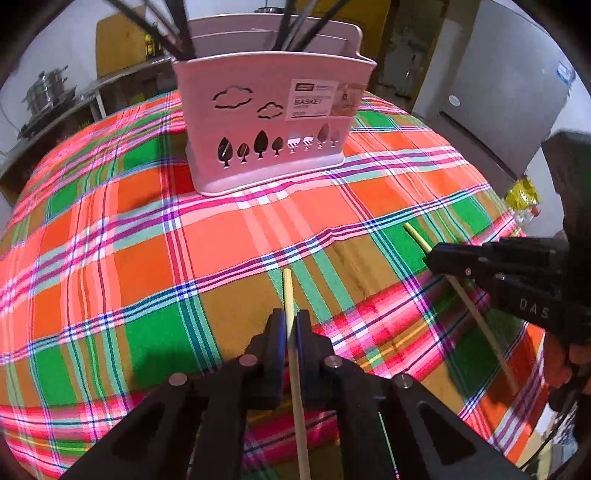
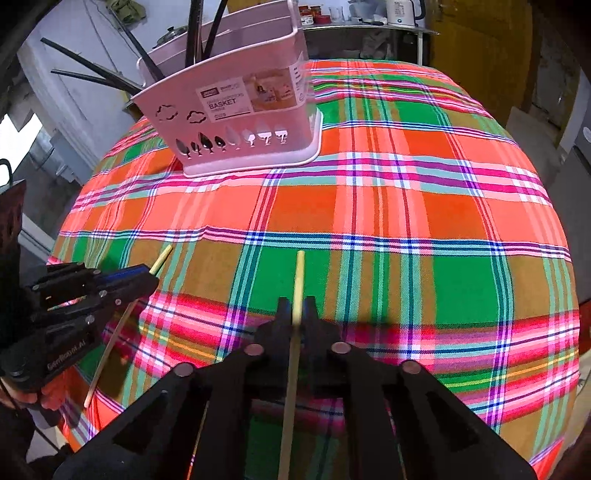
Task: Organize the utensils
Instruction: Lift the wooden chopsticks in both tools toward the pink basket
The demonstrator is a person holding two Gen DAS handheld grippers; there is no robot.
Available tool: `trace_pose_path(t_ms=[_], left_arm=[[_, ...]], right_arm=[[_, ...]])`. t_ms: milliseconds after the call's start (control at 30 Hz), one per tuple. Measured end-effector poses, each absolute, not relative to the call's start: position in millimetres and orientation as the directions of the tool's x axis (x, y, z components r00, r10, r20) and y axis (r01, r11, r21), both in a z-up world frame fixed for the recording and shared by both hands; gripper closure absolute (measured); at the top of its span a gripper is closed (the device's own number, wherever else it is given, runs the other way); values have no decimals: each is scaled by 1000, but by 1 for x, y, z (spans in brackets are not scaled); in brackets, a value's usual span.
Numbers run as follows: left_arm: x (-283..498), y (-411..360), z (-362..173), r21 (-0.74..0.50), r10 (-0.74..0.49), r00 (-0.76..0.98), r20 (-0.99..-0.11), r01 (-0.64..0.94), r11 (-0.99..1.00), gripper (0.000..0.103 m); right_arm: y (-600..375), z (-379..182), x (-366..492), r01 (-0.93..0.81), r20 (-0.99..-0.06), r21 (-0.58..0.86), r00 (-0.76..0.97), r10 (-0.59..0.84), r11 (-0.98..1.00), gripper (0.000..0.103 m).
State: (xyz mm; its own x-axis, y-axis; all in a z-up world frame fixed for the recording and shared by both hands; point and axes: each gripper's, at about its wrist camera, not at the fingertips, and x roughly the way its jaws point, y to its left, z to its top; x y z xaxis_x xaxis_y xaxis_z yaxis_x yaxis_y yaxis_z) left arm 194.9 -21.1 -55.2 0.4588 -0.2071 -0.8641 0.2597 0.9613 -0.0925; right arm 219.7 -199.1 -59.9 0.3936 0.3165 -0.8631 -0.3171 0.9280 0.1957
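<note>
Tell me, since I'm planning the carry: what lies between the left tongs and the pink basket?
Only bare plaid tablecloth lies between the left tongs, shut on a pale chopstick, and the pink basket. The left wrist view shows this.

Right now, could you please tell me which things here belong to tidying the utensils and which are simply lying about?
Part of the job:
- left claw, shut on a chopstick
- right claw, shut on another chopstick
- pink basket holding dark utensils

Lying about:
- checked tablecloth
- steel pots
- kettle
- yellow packet
</note>
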Motion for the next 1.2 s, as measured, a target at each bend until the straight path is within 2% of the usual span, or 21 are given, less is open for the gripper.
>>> trace_pose_path(t_ms=[167,333,633,767,867,1033,1200], left_arm=[[195,-17,-50,-115,-219,460,-860,243,963,98],[188,-8,-19,-146,-256,522,-814,242,959,98],[179,0,56,-170,-313,639,-703,276,946,98],[180,1,70,-186,-338,638,-691,295,937,98],[184,-2,58,-203,-342,586,-734,291,935,98],[182,-5,2,-159,-263,501,-825,241,958,98],[183,-3,-38,-158,-240,441,-865,216,964,98]], right_arm=[[-196,-54,219,-327,-856,210,393,335,921,98],[-198,-30,212,-336,-823,228,435,366,914,98],[-206,44,202,-352,-699,279,563,440,893,98],[-204,60,201,-366,-675,281,582,454,887,98],[-200,52,202,-359,-716,250,557,421,899,98],[-197,-2,202,-336,-821,215,446,356,917,98],[-198,-39,203,-320,-864,216,376,333,922,98]])
